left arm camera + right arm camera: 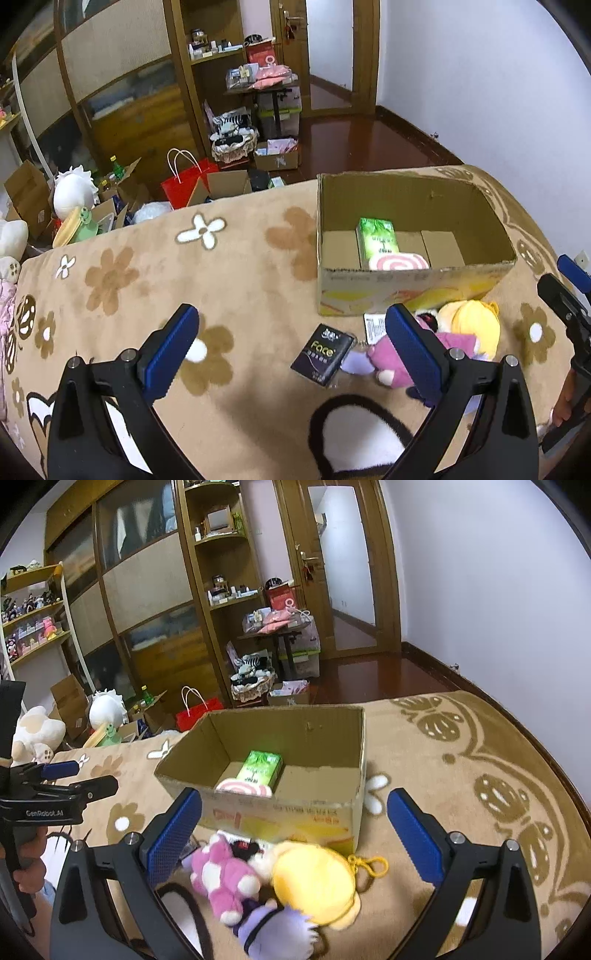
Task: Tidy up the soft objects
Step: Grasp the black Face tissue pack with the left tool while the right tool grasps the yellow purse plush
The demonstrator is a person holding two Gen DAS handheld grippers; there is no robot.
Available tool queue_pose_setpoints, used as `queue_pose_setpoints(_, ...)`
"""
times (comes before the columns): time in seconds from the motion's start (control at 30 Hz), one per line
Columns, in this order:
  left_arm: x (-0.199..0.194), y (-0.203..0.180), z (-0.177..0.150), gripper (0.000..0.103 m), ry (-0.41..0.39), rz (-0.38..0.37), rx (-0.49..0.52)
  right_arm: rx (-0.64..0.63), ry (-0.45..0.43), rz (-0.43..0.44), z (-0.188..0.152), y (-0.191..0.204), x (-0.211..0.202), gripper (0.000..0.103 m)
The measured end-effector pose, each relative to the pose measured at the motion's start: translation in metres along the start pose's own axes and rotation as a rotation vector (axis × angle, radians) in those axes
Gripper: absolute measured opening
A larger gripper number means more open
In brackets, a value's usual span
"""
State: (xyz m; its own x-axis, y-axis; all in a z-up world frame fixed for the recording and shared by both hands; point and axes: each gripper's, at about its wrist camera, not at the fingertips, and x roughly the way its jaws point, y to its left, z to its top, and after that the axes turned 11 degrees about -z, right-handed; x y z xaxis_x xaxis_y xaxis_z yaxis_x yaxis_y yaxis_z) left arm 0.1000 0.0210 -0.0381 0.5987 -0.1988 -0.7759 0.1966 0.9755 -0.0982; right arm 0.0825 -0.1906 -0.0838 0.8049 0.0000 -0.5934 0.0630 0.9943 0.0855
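An open cardboard box (417, 291) (295, 812) stands on the flowered beige blanket. Inside it lie a green tissue pack (376, 236) (260, 770) and a pink swirl cushion (399, 263) (243, 789). In front of the box lie a pink plush (391, 363) (221, 878), a yellow plush (469, 325) (314, 882) and a purple plush (273, 930). A black tissue pack (324, 354) lies left of them. My left gripper (291, 354) is open and empty above the black pack. My right gripper (293, 834) is open and empty over the plush pile.
The blanket (147, 280) ends at a far edge, beyond which the floor holds a red bag (184, 184), cardboard boxes (26, 199) and plush toys (72, 195). A wooden wardrobe (147, 590) and a door (340, 572) stand behind.
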Motion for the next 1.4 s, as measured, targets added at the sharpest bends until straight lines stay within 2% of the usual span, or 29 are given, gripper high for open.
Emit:
queue_pose_setpoints(0.13,0.004,0.0,-0.003,0.1,0.03,-0.016,-0.02,-0.002,0.017,-0.01,-0.006,-0.003,-0.004,0.103)
queue_pose_setpoints(0.23,0.012,0.0,-0.005,0.1,0.051,0.0,-0.019,0.002,0.029,-0.018,-0.007,-0.005,-0.003,0.103)
queue_pose_setpoints(0.33,0.027,0.0,-0.007,0.1,0.096,-0.002,-0.029,0.014,0.042,-0.021,-0.01,-0.007,0.002,0.103)
queue_pose_setpoints(0.43,0.044,-0.001,-0.008,0.1,0.151,-0.013,-0.046,0.016,0.059,-0.032,-0.014,-0.008,0.01,0.103)
queue_pose_setpoints(0.73,0.083,-0.005,-0.013,0.1,0.236,0.026,-0.042,0.03,0.126,-0.063,-0.025,-0.015,0.044,0.103)
queue_pose_setpoints(0.83,0.095,-0.003,-0.015,0.1,0.277,0.012,-0.063,0.033,0.145,-0.067,-0.028,-0.016,0.052,0.103)
queue_pose_setpoints(1.2,0.123,-0.008,-0.019,0.1,0.353,0.018,-0.043,0.04,0.204,-0.078,-0.04,-0.018,0.08,0.103)
queue_pose_setpoints(1.4,0.133,0.0,-0.021,0.1,0.387,0.003,-0.079,0.044,0.237,-0.06,-0.048,-0.017,0.092,0.103)
